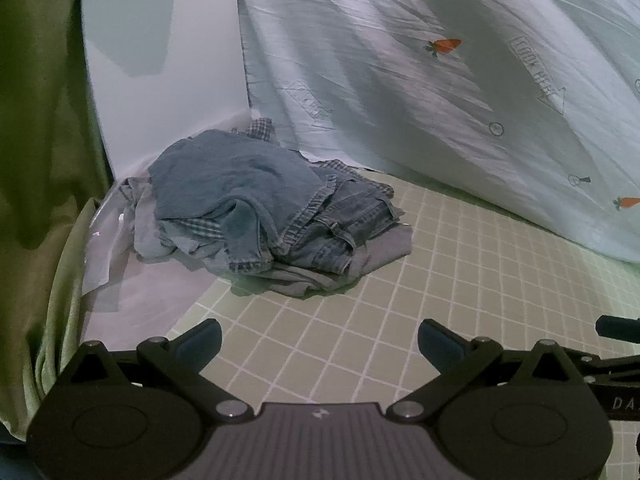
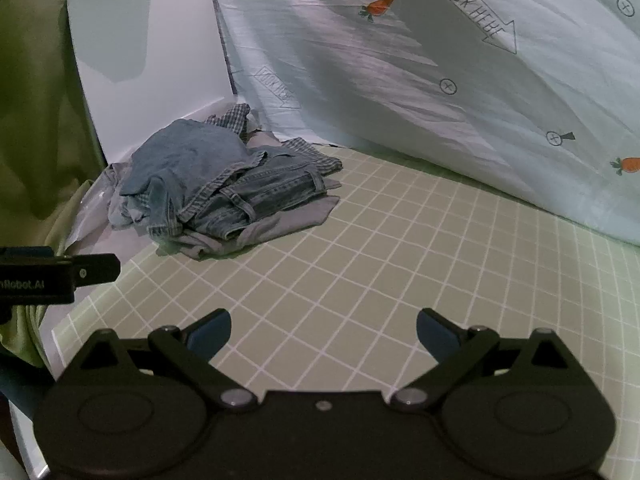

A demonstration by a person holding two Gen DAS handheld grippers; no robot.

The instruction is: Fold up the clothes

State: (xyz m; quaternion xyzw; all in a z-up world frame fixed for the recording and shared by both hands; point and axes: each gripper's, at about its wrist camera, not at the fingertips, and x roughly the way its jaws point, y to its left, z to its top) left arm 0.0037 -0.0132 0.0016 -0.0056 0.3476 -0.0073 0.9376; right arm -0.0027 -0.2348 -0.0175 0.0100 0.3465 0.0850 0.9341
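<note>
On the gridded mat, left wrist view:
Surface: pale green mat [image 1: 360, 320] ruled in white squares, bare near the camera.
Room: white wall panel [image 1: 160, 40] at the back, green curtain [image 1: 40, 120] at the left, pale sheet [image 1: 440, 100] printed with carrots at the right.
Clothes pile [image 1: 264, 208]: denim and checked garments heaped in the far corner, partly on clear plastic [image 1: 104, 248].
Left gripper [image 1: 320, 340]: fingers spread wide, holding nothing, well apart from the pile.

Right wrist view:
Surface: same mat [image 2: 380, 260].
Clothes pile [image 2: 224, 184]: far left, against the wall panel [image 2: 160, 40].
Right gripper [image 2: 324, 332]: fingers released, empty.
Left gripper: its body enters at the left edge.
</note>
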